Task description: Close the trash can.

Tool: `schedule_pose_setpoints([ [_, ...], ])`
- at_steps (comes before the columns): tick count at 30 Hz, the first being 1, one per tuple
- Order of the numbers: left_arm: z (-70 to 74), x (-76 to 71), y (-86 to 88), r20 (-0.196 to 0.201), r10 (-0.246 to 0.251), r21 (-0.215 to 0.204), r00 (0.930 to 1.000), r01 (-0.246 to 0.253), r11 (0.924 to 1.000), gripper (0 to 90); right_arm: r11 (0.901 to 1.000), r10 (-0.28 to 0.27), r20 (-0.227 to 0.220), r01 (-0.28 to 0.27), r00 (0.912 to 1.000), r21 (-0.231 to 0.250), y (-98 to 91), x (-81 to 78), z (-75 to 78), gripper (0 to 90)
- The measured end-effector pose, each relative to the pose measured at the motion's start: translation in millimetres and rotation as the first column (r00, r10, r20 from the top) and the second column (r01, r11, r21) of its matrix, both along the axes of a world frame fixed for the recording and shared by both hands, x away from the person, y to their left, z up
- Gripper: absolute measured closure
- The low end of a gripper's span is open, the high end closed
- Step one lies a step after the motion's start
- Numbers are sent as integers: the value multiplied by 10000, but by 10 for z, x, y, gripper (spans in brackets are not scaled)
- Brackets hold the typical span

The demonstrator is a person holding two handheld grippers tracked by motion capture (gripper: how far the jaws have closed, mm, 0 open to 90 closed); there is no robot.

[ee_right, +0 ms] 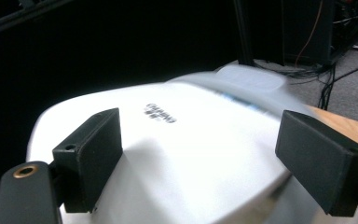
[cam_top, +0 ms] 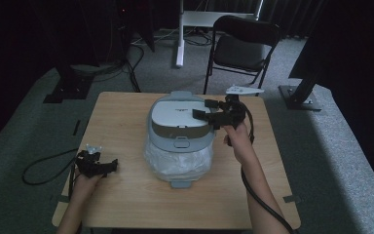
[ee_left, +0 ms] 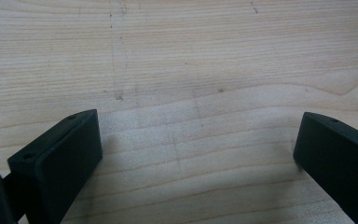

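Note:
A grey-blue bin with a white lid point(cam_top: 180, 113) and a clear plastic liner point(cam_top: 177, 161) stands in the middle of the wooden table point(cam_top: 121, 126). My right gripper point(cam_top: 202, 109) hovers open over the right side of the lid, its jaws wide apart. In the right gripper view the white lid point(ee_right: 177, 154) with small dark print lies just beyond the open right gripper point(ee_right: 200, 154). My left gripper point(cam_top: 108, 165) rests low at the table's front left, open, far from the bin. The left gripper view has bare wood point(ee_left: 191, 70) between its spread jaws.
A black folding chair point(cam_top: 243, 44) stands behind the table. A white stand leg point(cam_top: 180, 34) and dark equipment bases point(cam_top: 70, 85) sit on the grey carpet. A black cable point(cam_top: 44, 168) loops off the table's left side.

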State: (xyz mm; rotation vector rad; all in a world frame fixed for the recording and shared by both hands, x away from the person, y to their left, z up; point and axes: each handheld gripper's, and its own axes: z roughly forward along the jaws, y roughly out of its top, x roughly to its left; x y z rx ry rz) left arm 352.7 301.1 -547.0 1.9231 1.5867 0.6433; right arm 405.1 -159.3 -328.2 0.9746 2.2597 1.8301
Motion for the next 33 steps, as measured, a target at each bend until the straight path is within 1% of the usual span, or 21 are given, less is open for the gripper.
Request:
schedule_pose_setpoints([
  [3,0,0,0,1,-1,-3,10000,1,10000,18,9997,-214,483,220,9986,-114,52,-123,-16,140],
  [5,0,0,0,-1,-1,-4,10000,1,10000,18,9997,-205,659,214,9976,-129,81,-182,-16,139],
  [7,0,0,0,0,-3,-3,10000,3,10000,18,9979,-328,1017,382,9943,-520,132,-259,-19,139],
  [8,0,0,0,-1,-1,-3,10000,1,10000,18,9970,-362,1153,438,9927,-642,146,-282,-24,139],
  [10,0,0,1,0,-1,-5,10000,1,10000,18,9928,-508,1499,662,9874,-999,192,-344,-44,138],
  [12,0,0,1,2,0,-5,10000,0,10000,18,9898,-547,1710,759,9838,-1203,221,-388,-55,134],
  [13,0,0,0,2,2,-8,10000,-2,10000,19,9869,-599,1837,859,9811,-1369,244,-414,-63,133],
  [14,0,0,0,2,2,-8,10000,-2,10000,18,9869,-599,1837,859,9811,-1369,244,-414,-63,133],
  [15,0,0,0,2,1,-8,10000,-1,10000,18,9818,-674,2001,1007,9774,-1609,271,-436,-73,134],
  [16,0,0,1,-1,1,-7,10000,-1,10000,18,9725,-857,2281,1312,9699,-1924,335,-491,-100,122],
  [17,0,0,1,1,-1,-6,10000,1,10000,18,9717,-901,2317,1366,9686,-1929,343,-508,-101,122],
  [21,0,0,1,1,-1,-4,10000,1,10000,18,9700,-824,2306,1311,9696,-2045,355,-540,-90,122],
  [23,0,0,0,-1,-1,-4,10000,1,10000,18,9697,-592,2305,1107,9713,-2177,368,-547,-79,110],
  [26,0,0,0,-1,-2,-1,10000,2,10000,18,9664,-530,2245,1066,9730,-2340,388,-542,-58,109],
  [29,0,0,1,0,-2,-2,10000,2,10000,19,9649,-574,2213,1110,9735,-2381,399,-550,-52,109],
  [33,-1,-2,-1,7,10,-9,10000,-10,10000,18,9649,-667,2307,1217,9707,-2329,402,-584,-64,110],
])
